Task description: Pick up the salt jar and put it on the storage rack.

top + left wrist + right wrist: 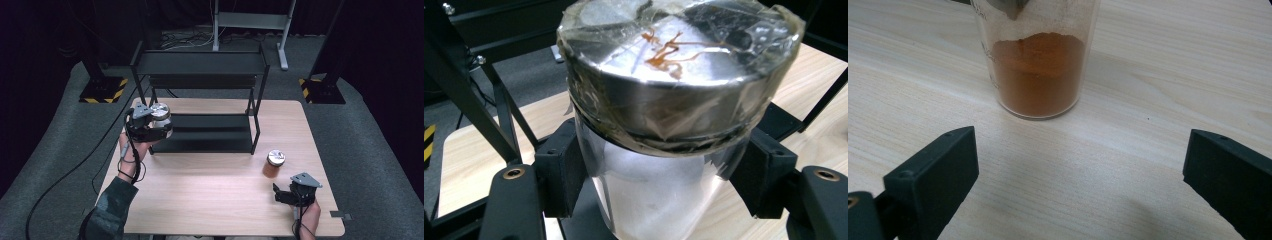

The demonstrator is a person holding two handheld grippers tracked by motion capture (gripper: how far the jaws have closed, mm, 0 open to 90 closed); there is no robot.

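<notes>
1. Nearest the person in the high view, the right gripper (280, 192) rests low over the wooden table (210, 200) near its front right corner, with its jaws standing wide apart and nothing between them.
2. Just beyond it stands a jar of orange powder (273, 164), upright on the table and apart from the jaws. The right gripper view looks straight at this jar (1037, 65) across bare tabletop (1058, 165); the top of the jar is cut off there, so its lid cannot be seen, while the high view shows a shiny metal lid.
3. Farther back on the left side, the left gripper (159, 129) is clamped on a clear jar (161, 116) with a metal lid, held up at the front left corner of the black shelf rack (200, 62).
4. In the left gripper view the black pads (569, 165) press on both sides of the jar (659, 190) just under its lid. Crinkled clear wrap covers the lid, with a thin brown streak on top, a detail too small to see from above.
5. What is inside this jar is hard to make out; the glass looks pale and cloudy.
6. The rack's legs and lower shelf (210, 134) stand right beside and behind the held jar. From above, the gripper and hand hide most of the jar's body.
7. Behind the table lie grey carpet, cables and stand bases with yellow-black stripes (102, 91).
</notes>
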